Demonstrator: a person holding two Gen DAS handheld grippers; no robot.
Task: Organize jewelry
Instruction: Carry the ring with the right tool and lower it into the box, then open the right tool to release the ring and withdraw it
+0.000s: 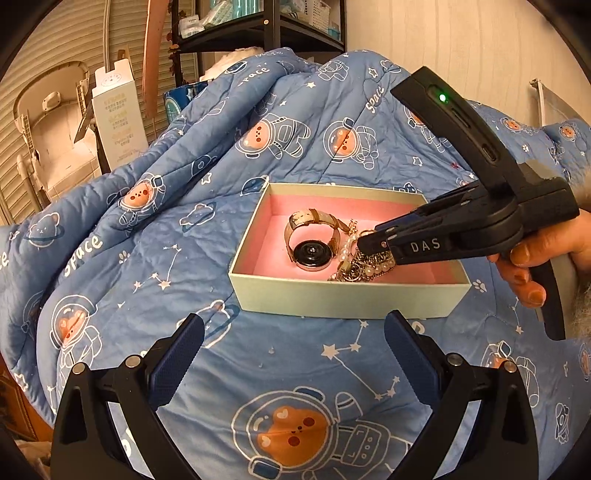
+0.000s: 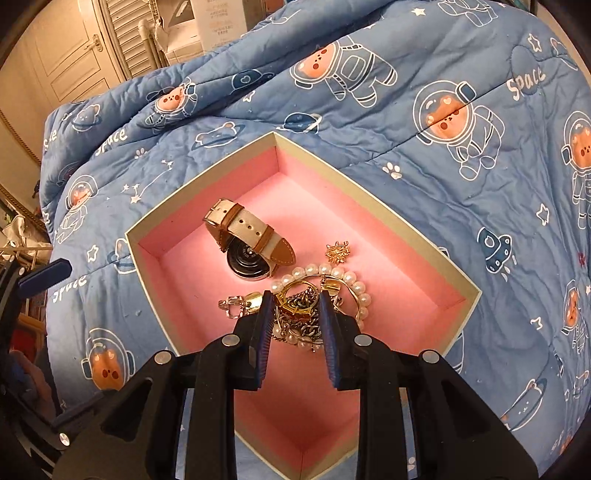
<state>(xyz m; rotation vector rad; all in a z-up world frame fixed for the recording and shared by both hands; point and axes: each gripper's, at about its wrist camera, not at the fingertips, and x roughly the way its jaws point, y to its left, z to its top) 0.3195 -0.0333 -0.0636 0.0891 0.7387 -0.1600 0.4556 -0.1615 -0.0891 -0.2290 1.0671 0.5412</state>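
Note:
An open box (image 1: 347, 295) (image 2: 207, 177) with a pink lining lies on a blue quilt. Inside are a watch (image 1: 312, 247) (image 2: 247, 243) with a beige and brown strap, a pearl bracelet (image 2: 354, 284), a small gold charm (image 2: 337, 253) and a tangle of gold and silver chains (image 2: 299, 325). My right gripper (image 2: 295, 306) (image 1: 365, 243) points down into the box over that tangle, its jaws narrow, with a gold ring-shaped piece (image 2: 295, 291) pressed between the pads. My left gripper (image 1: 293, 354) hangs open over the quilt just in front of the box, holding nothing.
The quilt (image 1: 147, 258) with an astronaut bear print is bunched into folds behind the box. A person's hand (image 1: 532, 266) holds the right gripper's handle. Beyond the bed stand a white carton (image 1: 118, 114), a baby chair (image 1: 55, 129) and a black shelf (image 1: 258, 26).

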